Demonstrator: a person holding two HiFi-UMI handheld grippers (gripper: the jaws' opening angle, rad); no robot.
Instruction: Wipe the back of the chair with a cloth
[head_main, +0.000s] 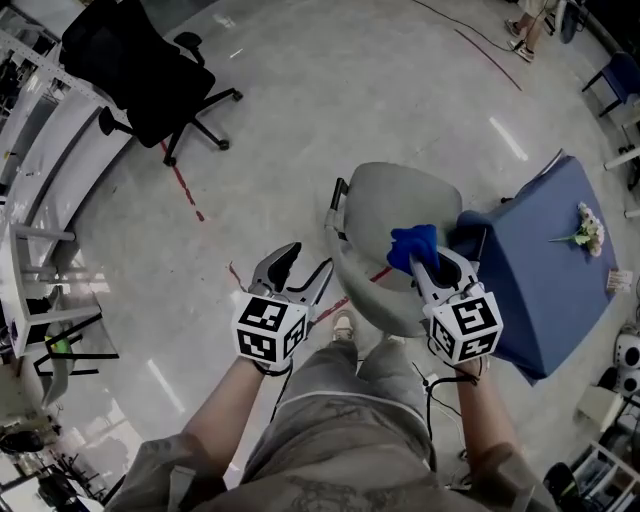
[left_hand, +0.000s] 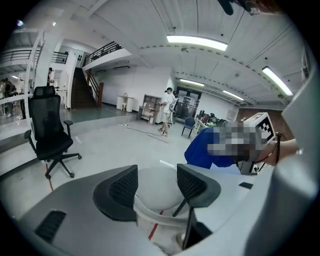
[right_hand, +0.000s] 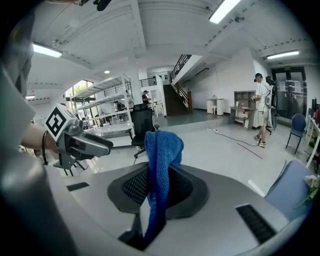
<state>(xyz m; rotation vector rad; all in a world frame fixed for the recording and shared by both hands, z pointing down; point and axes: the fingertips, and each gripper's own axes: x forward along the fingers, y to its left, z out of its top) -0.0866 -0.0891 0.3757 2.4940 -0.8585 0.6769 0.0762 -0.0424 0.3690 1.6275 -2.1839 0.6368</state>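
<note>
A light grey shell chair (head_main: 385, 215) stands just ahead of my legs in the head view. My right gripper (head_main: 425, 262) is shut on a blue cloth (head_main: 413, 243), held over the right side of the chair's shell; whether the cloth touches it I cannot tell. In the right gripper view the blue cloth (right_hand: 161, 155) hangs bunched between the shut pads of my right gripper (right_hand: 159, 187). My left gripper (head_main: 303, 268) is open and holds nothing, over the floor left of the chair. Between its spread jaws in the left gripper view, my left gripper (left_hand: 157, 182) frames the chair's grey shell (left_hand: 159, 192).
A table with a blue cover (head_main: 550, 270) and a small flower bunch (head_main: 588, 230) stands right against the chair. A black office chair (head_main: 150, 70) is at the far left beside white desks (head_main: 40, 150). Red tape (head_main: 185, 185) marks the floor. A person (left_hand: 167, 110) stands far off.
</note>
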